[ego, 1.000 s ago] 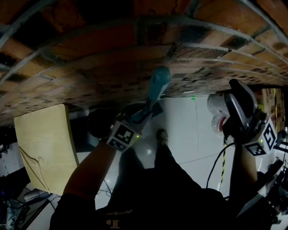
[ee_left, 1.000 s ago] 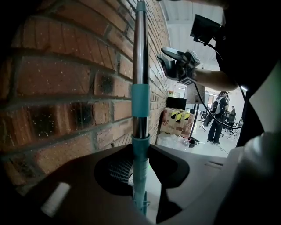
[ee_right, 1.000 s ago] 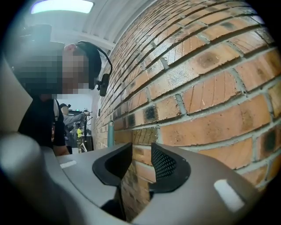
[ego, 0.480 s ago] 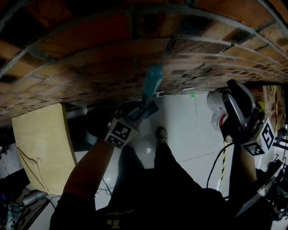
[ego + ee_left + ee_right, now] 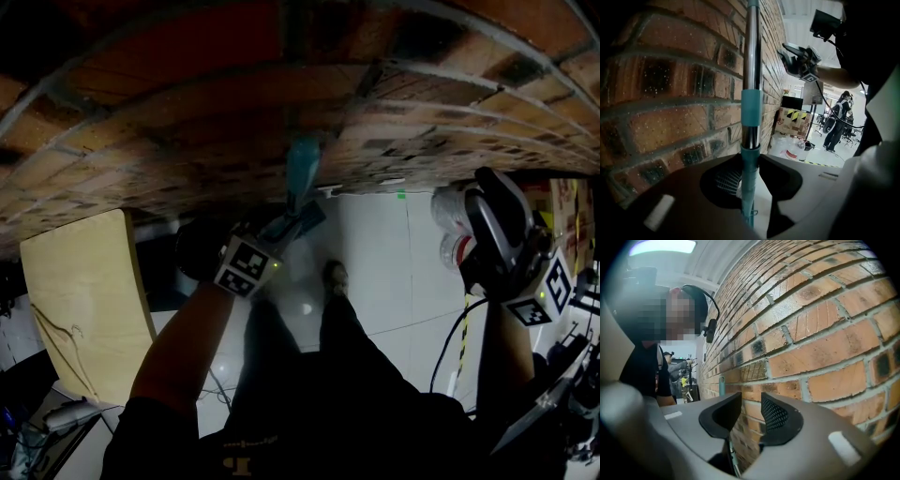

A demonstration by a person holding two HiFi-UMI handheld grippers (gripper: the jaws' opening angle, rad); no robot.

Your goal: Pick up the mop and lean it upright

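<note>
The mop's pole (image 5: 751, 93), chrome with teal collars, stands upright close against the brick wall (image 5: 670, 108). My left gripper (image 5: 749, 164) is shut on it, with the pole pinched between the two dark jaws. In the head view the teal handle end (image 5: 302, 167) rises above that left gripper (image 5: 292, 225) at the foot of the wall. My right gripper (image 5: 454, 234) hangs apart at the right, open and with nothing in it. The right gripper view shows its jaws (image 5: 751, 411) apart, facing the bricks, and the teal handle end (image 5: 722, 385) far off along the wall.
A pale wooden board (image 5: 84, 309) stands at the left by the wall. The floor (image 5: 394, 272) is white and glossy, and a yellow-black cable (image 5: 462, 347) hangs at the right. Cardboard boxes (image 5: 793, 123) and another person (image 5: 836, 119) are further along the wall.
My left gripper has sunk with the mop pole, and the teal handle end has shifted left along the wall. The right gripper has hardly moved.
</note>
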